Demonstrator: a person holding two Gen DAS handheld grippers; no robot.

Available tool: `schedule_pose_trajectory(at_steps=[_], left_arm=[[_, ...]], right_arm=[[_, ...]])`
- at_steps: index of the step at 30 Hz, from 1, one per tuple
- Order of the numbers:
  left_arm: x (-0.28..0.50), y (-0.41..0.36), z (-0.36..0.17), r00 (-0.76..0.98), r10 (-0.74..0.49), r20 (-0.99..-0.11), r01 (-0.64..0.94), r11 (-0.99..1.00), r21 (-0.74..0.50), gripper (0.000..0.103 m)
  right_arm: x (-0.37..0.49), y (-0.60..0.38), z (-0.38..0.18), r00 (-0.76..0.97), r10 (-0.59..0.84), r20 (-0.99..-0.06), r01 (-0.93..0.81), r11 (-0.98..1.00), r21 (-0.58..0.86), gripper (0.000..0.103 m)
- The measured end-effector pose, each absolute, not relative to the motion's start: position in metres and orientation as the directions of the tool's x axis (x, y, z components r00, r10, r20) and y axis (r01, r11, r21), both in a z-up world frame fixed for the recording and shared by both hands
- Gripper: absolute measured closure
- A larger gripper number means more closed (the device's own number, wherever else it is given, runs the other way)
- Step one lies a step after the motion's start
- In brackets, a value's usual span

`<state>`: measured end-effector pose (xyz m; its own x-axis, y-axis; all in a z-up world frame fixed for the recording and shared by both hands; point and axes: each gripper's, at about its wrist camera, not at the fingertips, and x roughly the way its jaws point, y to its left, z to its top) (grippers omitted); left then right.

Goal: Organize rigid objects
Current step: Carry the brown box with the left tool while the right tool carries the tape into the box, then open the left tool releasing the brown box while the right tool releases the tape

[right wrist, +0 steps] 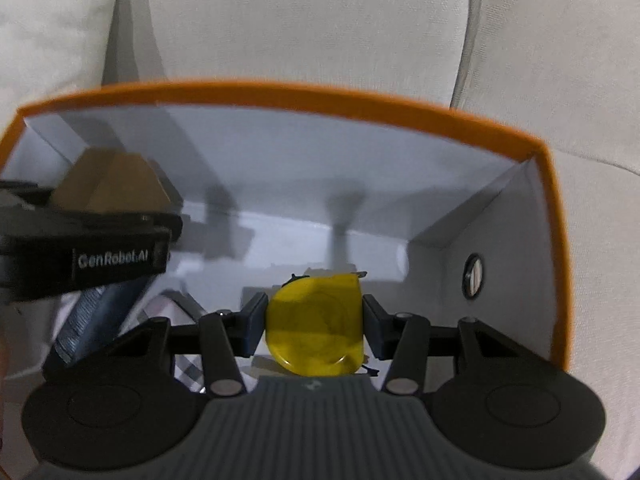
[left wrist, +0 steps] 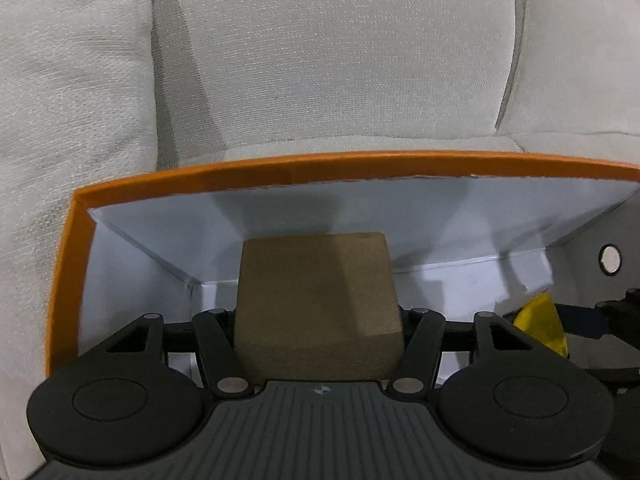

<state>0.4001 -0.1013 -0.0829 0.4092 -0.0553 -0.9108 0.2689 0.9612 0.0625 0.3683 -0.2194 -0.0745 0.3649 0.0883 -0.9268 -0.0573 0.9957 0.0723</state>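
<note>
An orange box (left wrist: 280, 166) with white inner walls sits on a light sofa; it also shows in the right wrist view (right wrist: 320, 98). My left gripper (left wrist: 318, 320) is shut on a brown cork block (left wrist: 316, 300) and holds it inside the box near the left end. The block and left gripper show in the right wrist view (right wrist: 116, 184) at the left. My right gripper (right wrist: 314, 322) is shut on a yellow tape measure (right wrist: 316, 320) inside the box at the right end. The tape measure's edge shows in the left wrist view (left wrist: 540, 324).
A dark blue ribbed object (right wrist: 92, 320) and a checked item (right wrist: 188, 364) lie on the box floor below the left gripper. A round hole (right wrist: 473, 276) is in the box's right wall. Sofa cushions (left wrist: 320, 52) rise behind the box.
</note>
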Motion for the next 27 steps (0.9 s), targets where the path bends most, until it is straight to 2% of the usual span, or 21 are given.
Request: schedule_pose_trajectory(at_steps=[5, 7, 9, 11, 19, 27], left_arm=[[0.395, -0.104, -0.088, 0.395, -0.074, -0.916, 0.278, 0.96, 0.042, 0.033], [0.399, -0.1, -0.09, 0.389, -0.09, -0.917, 0.275, 0.961, 0.022, 0.032], [0.402, -0.098, -0.088, 0.387, -0.095, -0.917, 0.267, 0.964, 0.013, 0.023], [0.404, -0.094, -0.084, 0.388, -0.091, -0.917, 0.249, 0.968, 0.009, 0.02], [0.405, -0.087, -0.058, 0.386, -0.147, -0.911, 0.218, 0.974, -0.065, 0.02], [0.366, -0.085, 0.003, 0.461, -0.197, -0.865, 0.282, 0.957, -0.068, 0.02]], right_arm=[[0.369, -0.223, -0.074, 0.361, 0.096, -0.927, -0.046, 0.995, 0.086, 0.051], [0.368, -0.222, -0.071, 0.38, 0.095, -0.92, -0.056, 0.995, 0.08, 0.043], [0.368, -0.219, -0.066, 0.4, 0.09, -0.912, -0.057, 0.996, 0.073, 0.041], [0.366, -0.219, -0.062, 0.406, 0.089, -0.91, -0.059, 0.996, 0.071, 0.04], [0.343, -0.223, -0.036, 0.449, 0.091, -0.889, -0.109, 0.993, 0.047, 0.038], [0.285, -0.217, 0.017, 0.52, 0.105, -0.848, -0.157, 0.987, 0.026, 0.033]])
